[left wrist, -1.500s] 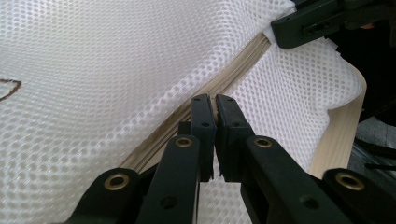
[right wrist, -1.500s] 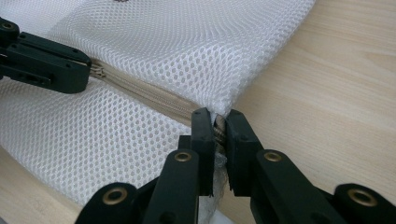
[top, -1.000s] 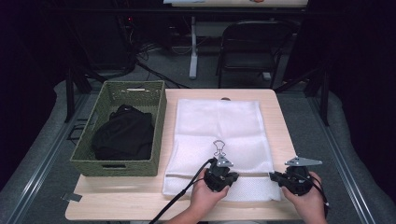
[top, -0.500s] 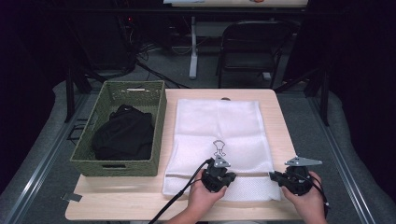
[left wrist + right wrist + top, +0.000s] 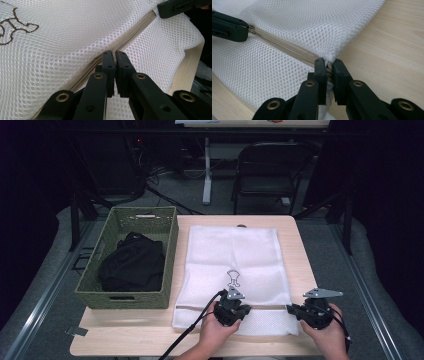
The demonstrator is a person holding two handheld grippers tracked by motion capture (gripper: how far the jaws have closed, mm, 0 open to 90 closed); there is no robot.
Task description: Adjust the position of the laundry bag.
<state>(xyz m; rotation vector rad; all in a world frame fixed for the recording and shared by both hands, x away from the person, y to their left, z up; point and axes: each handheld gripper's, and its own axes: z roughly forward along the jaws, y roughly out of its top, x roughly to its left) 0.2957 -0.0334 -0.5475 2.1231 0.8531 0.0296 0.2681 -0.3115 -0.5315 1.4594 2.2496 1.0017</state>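
Your right gripper [image 5: 328, 67] pinches the zipper [image 5: 284, 46] end at the mesh bag's [image 5: 232, 257] corner while your left gripper [image 5: 114, 58] clamps the zipper midway, so next, likely, pull the slider along.

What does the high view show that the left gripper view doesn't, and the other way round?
High view alone: the green woven basket holding a black bundled cloth, the black folding chair beyond the light wooden table, and both hands.

Left gripper view alone: the fine holes of the mesh, and the left gripper closed at the beige zipper.

Both: the white mesh laundry bag with its brown printed emblem, and the right gripper at the zipper's end.
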